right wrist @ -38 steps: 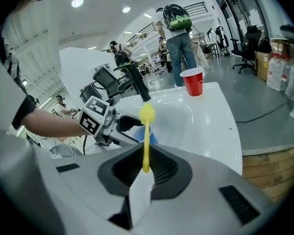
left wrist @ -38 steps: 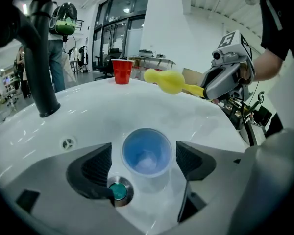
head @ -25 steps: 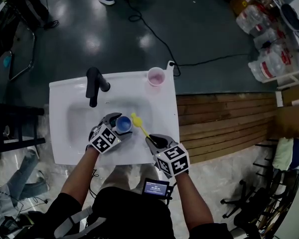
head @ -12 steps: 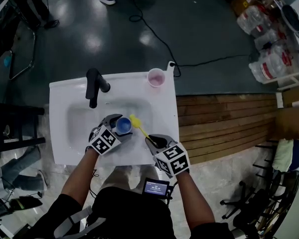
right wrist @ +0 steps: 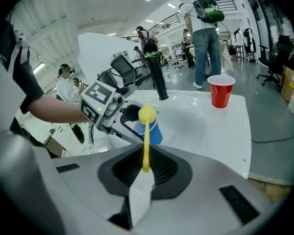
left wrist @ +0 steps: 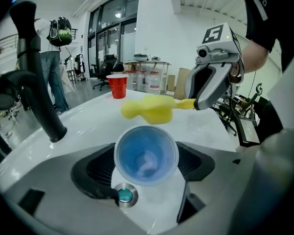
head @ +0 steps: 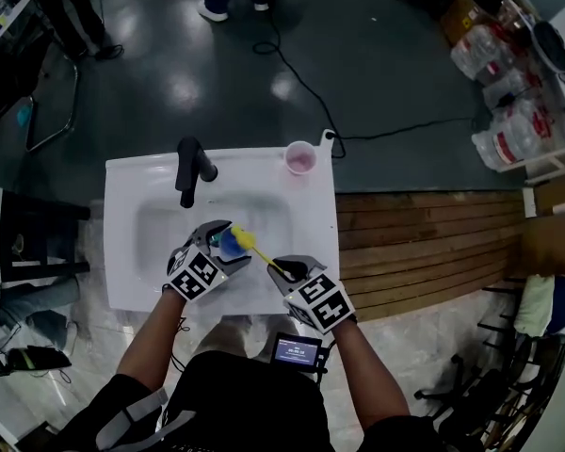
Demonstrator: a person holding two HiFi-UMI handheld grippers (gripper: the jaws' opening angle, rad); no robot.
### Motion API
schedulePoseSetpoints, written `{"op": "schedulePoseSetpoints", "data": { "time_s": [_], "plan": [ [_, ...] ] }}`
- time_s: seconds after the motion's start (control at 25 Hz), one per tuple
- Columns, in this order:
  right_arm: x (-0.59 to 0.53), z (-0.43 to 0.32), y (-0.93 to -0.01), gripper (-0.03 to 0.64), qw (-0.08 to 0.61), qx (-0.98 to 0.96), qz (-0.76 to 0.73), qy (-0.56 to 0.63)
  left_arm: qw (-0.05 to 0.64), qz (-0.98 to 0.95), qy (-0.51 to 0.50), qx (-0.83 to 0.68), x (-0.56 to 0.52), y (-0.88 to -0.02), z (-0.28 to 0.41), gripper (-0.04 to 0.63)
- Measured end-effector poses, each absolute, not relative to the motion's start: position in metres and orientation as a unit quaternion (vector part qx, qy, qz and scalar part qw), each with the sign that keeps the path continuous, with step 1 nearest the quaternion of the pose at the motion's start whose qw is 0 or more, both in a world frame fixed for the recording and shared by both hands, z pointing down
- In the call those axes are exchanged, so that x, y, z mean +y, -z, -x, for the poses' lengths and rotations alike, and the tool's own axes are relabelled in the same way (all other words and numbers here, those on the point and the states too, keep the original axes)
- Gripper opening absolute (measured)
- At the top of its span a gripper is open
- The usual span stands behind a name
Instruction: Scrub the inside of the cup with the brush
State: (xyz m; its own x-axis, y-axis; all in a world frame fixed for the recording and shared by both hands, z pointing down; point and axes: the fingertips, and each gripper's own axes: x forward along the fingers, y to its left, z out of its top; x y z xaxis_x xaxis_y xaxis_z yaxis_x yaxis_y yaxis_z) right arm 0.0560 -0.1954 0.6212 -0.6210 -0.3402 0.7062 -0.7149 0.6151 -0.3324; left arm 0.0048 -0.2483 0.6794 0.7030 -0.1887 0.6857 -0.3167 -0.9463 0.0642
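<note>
The left tongs (left wrist: 145, 171) were clamped on a translucent blue cup (left wrist: 146, 153), mouth facing the camera, held over the white sink (head: 151, 226). The right tongs (right wrist: 145, 168) gripped the thin handle of a yellow brush (right wrist: 146, 136), its foam head just beside the cup's rim. Beyond stood a black faucet (head: 188, 169) and a red cup (right wrist: 220, 91).
</note>
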Motion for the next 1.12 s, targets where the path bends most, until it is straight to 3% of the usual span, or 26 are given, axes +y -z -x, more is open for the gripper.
{"op": "schedulePoseSetpoints", "data": {
  "time_s": [0.8,1.12],
  "plan": [
    [-0.191,-0.064,-0.582,0.040,0.385,-0.851,-0.262,-0.244,0.048,-0.914,-0.367,-0.166,-0.242,-0.615,-0.006,0.380],
    [-0.195,-0.062,-0.585,0.040,0.448,-0.846,-0.221,-0.185,0.023,-0.910,-0.383,-0.159,-0.237,-0.605,-0.009,0.380]
  ]
}}
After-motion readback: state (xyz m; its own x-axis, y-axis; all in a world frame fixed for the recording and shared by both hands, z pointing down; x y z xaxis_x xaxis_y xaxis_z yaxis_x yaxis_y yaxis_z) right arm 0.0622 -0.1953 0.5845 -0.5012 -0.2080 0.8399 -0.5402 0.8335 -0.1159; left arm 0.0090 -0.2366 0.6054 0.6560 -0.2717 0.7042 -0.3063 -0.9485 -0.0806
